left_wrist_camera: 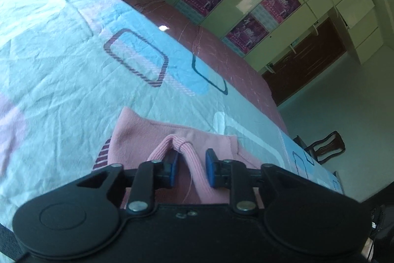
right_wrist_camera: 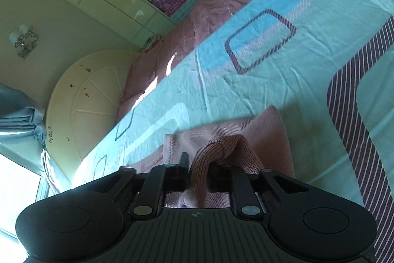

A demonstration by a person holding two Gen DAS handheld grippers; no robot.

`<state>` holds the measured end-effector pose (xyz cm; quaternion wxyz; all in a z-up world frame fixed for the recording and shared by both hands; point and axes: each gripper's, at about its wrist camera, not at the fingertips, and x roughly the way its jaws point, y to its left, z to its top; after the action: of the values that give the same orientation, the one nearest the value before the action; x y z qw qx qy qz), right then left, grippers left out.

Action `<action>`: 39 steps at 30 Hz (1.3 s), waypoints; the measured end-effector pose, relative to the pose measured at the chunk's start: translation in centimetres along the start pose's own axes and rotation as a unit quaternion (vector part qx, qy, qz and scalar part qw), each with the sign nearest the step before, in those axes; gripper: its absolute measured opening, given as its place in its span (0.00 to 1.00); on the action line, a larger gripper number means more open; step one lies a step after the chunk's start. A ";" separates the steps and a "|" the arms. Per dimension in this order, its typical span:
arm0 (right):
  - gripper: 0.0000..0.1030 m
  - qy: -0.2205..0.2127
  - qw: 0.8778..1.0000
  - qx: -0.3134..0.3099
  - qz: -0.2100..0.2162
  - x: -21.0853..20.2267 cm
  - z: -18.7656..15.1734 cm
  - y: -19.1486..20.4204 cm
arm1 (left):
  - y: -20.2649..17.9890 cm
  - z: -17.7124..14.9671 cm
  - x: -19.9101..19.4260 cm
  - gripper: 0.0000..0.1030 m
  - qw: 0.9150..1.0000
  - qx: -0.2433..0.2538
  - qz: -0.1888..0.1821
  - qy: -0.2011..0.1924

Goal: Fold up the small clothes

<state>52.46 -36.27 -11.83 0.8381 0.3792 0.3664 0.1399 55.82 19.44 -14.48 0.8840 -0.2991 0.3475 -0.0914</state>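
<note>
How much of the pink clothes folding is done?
Looks done: the pink garment lies doubled on the bedsheet. In hand: its ribbed hem sits between the open left hand-held gripper and, in the other view, the open right hand-held gripper, apparently let go. Probably left: another fold; I can't see more.

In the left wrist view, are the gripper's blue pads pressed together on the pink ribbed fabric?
No: the left gripper stands open.

Both wrist views look steeply down, close over the bedsheet (left_wrist_camera: 73, 65), perhaps sharing it.
</note>
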 end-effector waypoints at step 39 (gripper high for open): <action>0.08 0.024 0.948 -0.272 -0.166 6.3 -1.9 2.4 | -3.8 0.6 5.4 0.02 0.958 0.263 0.111 0.014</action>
<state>55.60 -30.43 -14.14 0.9115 0.0673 0.3926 0.1024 60.34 14.65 -14.89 0.9309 -0.0147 0.3549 -0.0852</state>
